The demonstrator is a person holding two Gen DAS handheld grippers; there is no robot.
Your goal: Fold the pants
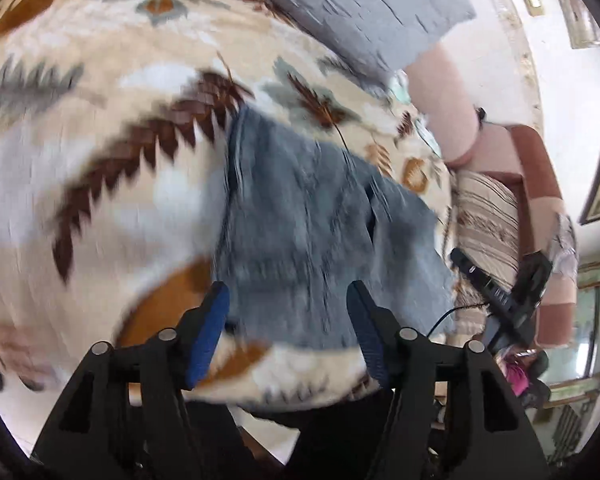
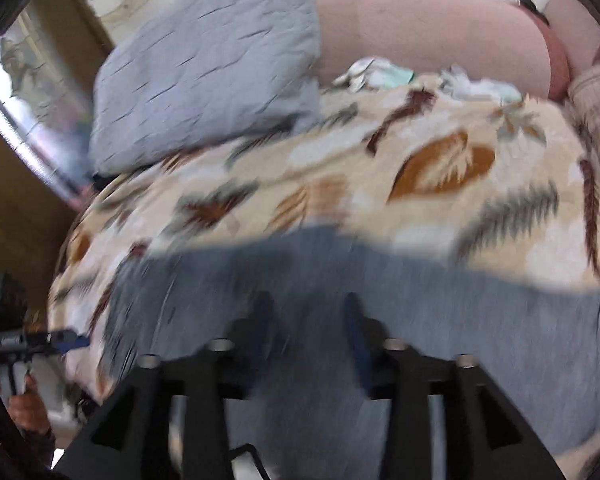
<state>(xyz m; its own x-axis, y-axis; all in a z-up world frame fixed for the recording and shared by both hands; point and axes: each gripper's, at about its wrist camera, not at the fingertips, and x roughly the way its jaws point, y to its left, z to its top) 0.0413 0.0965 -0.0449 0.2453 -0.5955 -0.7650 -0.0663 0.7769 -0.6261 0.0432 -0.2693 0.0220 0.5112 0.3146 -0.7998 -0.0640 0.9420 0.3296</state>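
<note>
Grey-blue jeans [image 1: 308,216] lie folded into a short stack on a leaf-patterned blanket [image 1: 100,92]. My left gripper [image 1: 286,312] hovers above their near edge, jaws apart, and nothing sits between the blue pads [image 1: 206,332]. In the right wrist view the same jeans [image 2: 380,280] fill the lower half, heavily blurred. My right gripper [image 2: 308,316] hangs over them with a gap between its fingers and no cloth pinched. The right gripper [image 1: 496,292] also shows at the bed's right edge. The left gripper [image 2: 40,340] appears far left, held by a hand [image 2: 24,404].
A grey quilted pillow [image 2: 212,60] leans at the head of the bed beside a pink padded headboard [image 2: 420,36]. Crumpled light cloths [image 2: 380,70] lie along it. A striped armchair [image 1: 496,216] stands beyond the bed's right edge.
</note>
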